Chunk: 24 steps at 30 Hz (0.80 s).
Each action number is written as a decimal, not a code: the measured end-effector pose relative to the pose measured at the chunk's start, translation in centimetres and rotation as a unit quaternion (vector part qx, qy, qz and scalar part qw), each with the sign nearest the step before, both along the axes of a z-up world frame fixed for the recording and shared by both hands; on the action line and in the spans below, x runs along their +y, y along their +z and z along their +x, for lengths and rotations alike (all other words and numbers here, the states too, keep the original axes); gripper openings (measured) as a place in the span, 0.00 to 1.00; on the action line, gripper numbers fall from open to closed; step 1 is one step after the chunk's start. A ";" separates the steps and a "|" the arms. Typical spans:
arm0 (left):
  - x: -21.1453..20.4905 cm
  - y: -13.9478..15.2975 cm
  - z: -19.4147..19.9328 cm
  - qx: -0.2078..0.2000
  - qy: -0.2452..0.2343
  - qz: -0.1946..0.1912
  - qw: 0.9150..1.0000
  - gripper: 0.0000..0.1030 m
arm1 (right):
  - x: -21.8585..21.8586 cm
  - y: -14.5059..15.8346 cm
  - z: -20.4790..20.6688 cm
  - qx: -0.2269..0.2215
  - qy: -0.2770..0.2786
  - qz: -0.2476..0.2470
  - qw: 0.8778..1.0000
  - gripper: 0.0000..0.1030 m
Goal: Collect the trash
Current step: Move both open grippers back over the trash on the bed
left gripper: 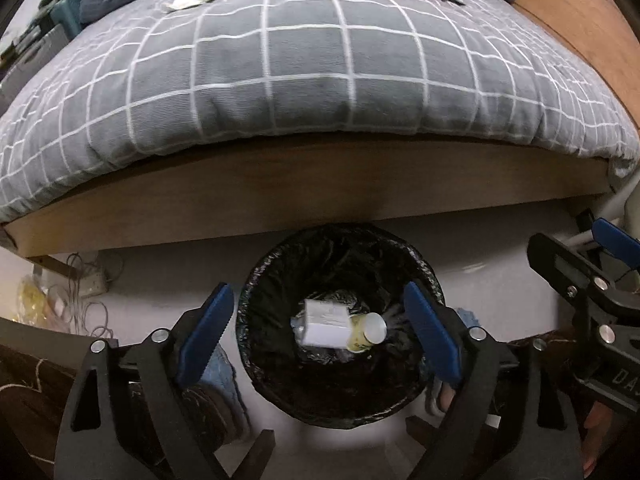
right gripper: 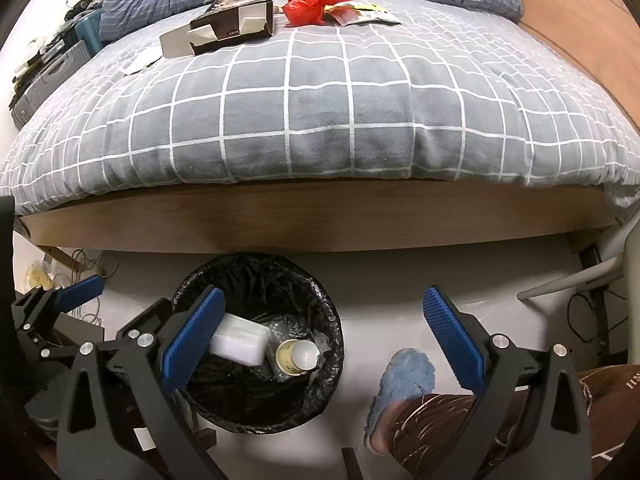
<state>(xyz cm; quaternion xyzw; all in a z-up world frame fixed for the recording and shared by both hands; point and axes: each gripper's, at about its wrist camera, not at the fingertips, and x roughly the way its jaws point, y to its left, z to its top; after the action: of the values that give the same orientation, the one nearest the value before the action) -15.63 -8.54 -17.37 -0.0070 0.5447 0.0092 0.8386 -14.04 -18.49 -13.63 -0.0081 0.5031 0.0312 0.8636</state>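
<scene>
A round bin with a black liner [left gripper: 256, 280] [right gripper: 332, 320] stands on the floor against the bed's side. Inside lie a white box [left gripper: 326, 322] [right gripper: 240, 340] and a small yellowish bottle with a white cap [left gripper: 366, 334] [right gripper: 298, 358]. My left gripper [left gripper: 320, 332] is open and empty, right above the bin. My right gripper [right gripper: 324, 344] is open and empty, over the bin's right rim and the floor. On the bed lie a torn cardboard box [right gripper: 224, 26], a red plastic bag [right gripper: 316, 0], wrappers [right gripper: 364, 14] and a flat white wrapper [right gripper: 140, 60].
The bed with a grey checked cover [left gripper: 304, 72] [right gripper: 320, 112] fills the upper view above a wooden frame [right gripper: 312, 216]. A foot in a blue slipper [right gripper: 400, 384] stands right of the bin. Cables [left gripper: 84, 292] lie at the left, a grey suitcase [right gripper: 44, 80] beyond.
</scene>
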 end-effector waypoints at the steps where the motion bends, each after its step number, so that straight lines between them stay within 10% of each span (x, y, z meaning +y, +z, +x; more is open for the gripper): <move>1: 0.2 0.3 0.1 -0.001 0.004 0.002 1.000 0.86 | 0.1 0.0 0.0 -0.001 0.000 -0.001 1.000 0.93; 24: 4.0 6.1 1.3 -0.073 0.011 0.019 0.997 0.95 | 0.2 4.7 0.4 -0.076 -0.004 -0.015 0.997 0.93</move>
<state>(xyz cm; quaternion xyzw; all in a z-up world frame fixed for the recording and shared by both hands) -14.37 -4.54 -11.32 0.0027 0.4820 0.0282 0.8757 -13.63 -18.32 -8.94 -0.0212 0.4363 0.0191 0.8993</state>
